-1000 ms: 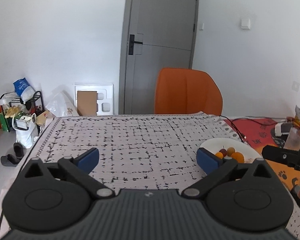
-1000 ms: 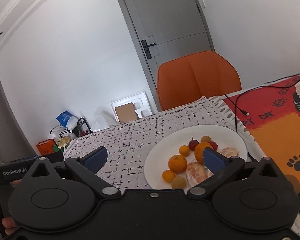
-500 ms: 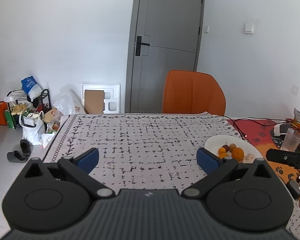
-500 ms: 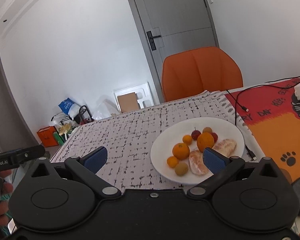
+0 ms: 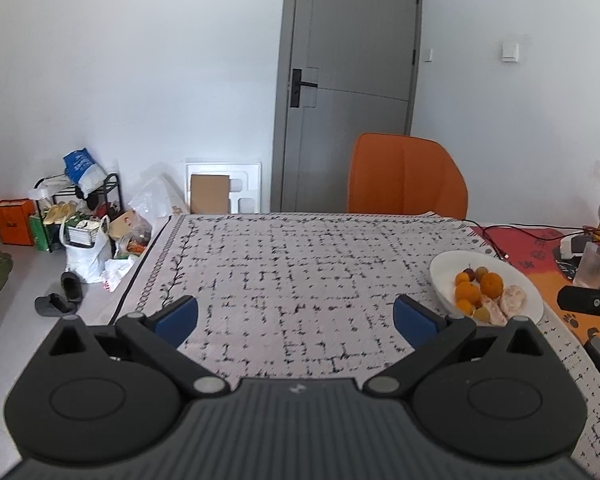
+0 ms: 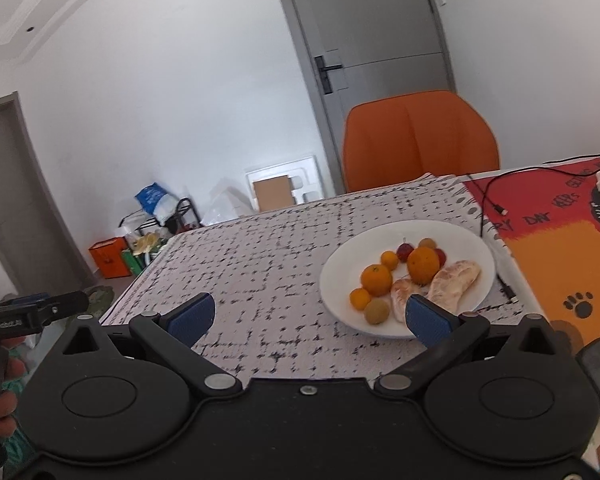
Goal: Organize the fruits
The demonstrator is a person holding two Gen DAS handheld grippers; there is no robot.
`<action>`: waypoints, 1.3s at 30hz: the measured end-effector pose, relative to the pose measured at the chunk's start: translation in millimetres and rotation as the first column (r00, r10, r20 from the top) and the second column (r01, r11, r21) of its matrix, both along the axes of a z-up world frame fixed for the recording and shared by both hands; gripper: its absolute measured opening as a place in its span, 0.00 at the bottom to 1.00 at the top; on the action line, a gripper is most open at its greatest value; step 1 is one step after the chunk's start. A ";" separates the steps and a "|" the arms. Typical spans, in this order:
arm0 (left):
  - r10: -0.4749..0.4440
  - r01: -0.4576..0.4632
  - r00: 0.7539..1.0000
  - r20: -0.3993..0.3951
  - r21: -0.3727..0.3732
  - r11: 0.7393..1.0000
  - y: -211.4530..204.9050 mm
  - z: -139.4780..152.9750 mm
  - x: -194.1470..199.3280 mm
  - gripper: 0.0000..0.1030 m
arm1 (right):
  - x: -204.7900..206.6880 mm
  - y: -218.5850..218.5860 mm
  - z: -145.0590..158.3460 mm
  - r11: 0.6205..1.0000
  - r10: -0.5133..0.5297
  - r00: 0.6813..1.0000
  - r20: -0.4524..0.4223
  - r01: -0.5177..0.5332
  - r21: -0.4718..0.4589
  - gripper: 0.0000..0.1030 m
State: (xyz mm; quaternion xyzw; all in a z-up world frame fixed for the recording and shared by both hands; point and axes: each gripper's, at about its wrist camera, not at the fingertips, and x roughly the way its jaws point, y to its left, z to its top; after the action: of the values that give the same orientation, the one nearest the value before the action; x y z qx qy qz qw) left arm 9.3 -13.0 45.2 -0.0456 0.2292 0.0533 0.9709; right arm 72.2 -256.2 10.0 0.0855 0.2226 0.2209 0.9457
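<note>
A white plate (image 6: 472, 240) on the patterned tablecloth holds oranges (image 6: 376, 279), small red plums (image 6: 405, 252), a brownish round fruit (image 6: 376, 312) and peeled citrus segments (image 6: 454, 280). My right gripper (image 6: 308, 318) is open and empty, just in front of the plate's near rim. My left gripper (image 5: 296, 316) is open and empty over the bare cloth, with the plate (image 5: 444, 268) to its right.
An orange chair (image 5: 406, 178) stands behind the table. A red and orange mat (image 6: 548, 232) with a black cable (image 6: 488, 196) lies right of the plate. A cup (image 5: 590, 266) stands at the far right. Bags and a shoe rack (image 5: 80, 208) sit on the floor at left.
Both grippers have pulled back and risen from the table, so the plate looks smaller and farther. Both stay open and empty.
</note>
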 end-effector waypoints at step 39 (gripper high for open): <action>0.005 -0.003 0.998 -0.058 0.019 1.000 7.4 -36.3 -22.0 1.00 | -23.5 10.4 -32.5 0.998 0.043 0.998 -0.049 -0.045 -0.034 1.00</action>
State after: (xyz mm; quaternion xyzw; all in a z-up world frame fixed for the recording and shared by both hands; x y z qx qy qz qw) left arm -12.6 -5.6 8.8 -0.0354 0.2566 0.0587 0.9641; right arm 48.7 -245.8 -22.5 0.0691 0.2509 0.2356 0.9364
